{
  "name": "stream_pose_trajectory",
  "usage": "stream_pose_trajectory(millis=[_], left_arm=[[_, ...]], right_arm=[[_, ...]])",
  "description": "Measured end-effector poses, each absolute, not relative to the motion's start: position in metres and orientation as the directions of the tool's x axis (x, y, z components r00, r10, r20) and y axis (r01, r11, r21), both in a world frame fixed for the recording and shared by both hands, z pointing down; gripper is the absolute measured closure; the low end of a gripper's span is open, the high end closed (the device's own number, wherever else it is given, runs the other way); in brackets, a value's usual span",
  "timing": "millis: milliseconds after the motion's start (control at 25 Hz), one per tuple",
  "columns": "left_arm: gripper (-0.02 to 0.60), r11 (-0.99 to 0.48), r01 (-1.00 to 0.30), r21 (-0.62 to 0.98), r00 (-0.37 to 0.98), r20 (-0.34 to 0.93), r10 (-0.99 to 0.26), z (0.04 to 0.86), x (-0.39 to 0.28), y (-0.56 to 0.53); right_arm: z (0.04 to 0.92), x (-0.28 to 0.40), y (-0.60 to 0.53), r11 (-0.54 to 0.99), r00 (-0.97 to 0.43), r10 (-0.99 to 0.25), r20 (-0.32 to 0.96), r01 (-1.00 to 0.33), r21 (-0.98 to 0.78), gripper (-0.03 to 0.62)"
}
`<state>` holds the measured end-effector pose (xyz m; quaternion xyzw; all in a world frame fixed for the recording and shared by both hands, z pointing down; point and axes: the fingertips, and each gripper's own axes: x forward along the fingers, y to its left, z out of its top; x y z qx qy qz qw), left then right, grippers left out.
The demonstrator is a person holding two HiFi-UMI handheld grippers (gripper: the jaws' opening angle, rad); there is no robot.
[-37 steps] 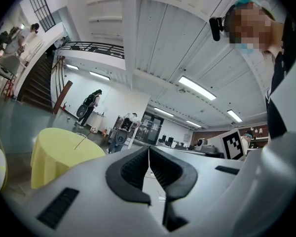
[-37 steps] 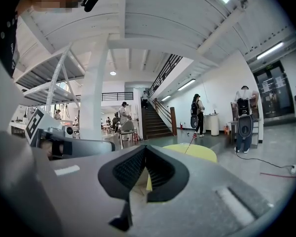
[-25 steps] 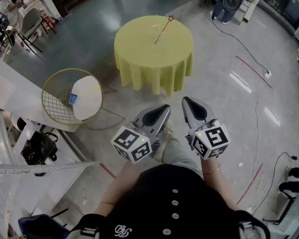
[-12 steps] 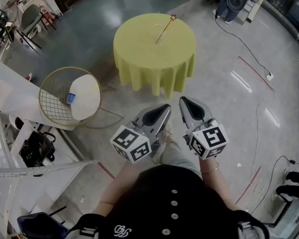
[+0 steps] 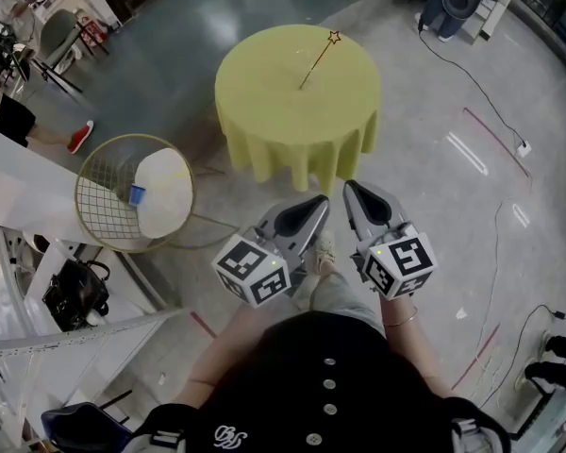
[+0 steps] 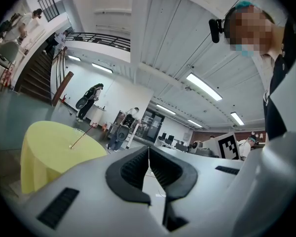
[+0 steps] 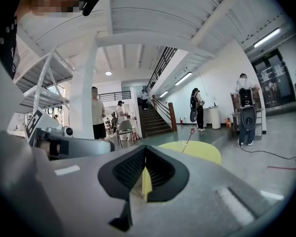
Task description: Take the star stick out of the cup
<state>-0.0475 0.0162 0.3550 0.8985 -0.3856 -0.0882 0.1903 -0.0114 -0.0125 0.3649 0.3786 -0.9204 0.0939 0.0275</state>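
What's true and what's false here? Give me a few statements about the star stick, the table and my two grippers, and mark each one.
1. The star stick stands tilted on the yellow table, star end up. True.
2. The left gripper is shut on the star stick. False: its fingers are together on nothing, well short of the table.
3. The right gripper has its fingers together and holds nothing. True.
4. In the head view the wire chair stands to the right of the table. False: it stands to the table's left.
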Motion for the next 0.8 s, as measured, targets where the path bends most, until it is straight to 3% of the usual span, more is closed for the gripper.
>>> stream_pose_trajectory(millis=[800], left_arm=[[0.565, -0.580, -0.708, 0.402, 0.645, 0.035, -0.763, 0.352, -0.036, -0.157]], right_arm=[[0.352, -0.013, -0.181, 0.752, -0.771, -0.627, 0.109, -0.636, -0.176, 0.594]])
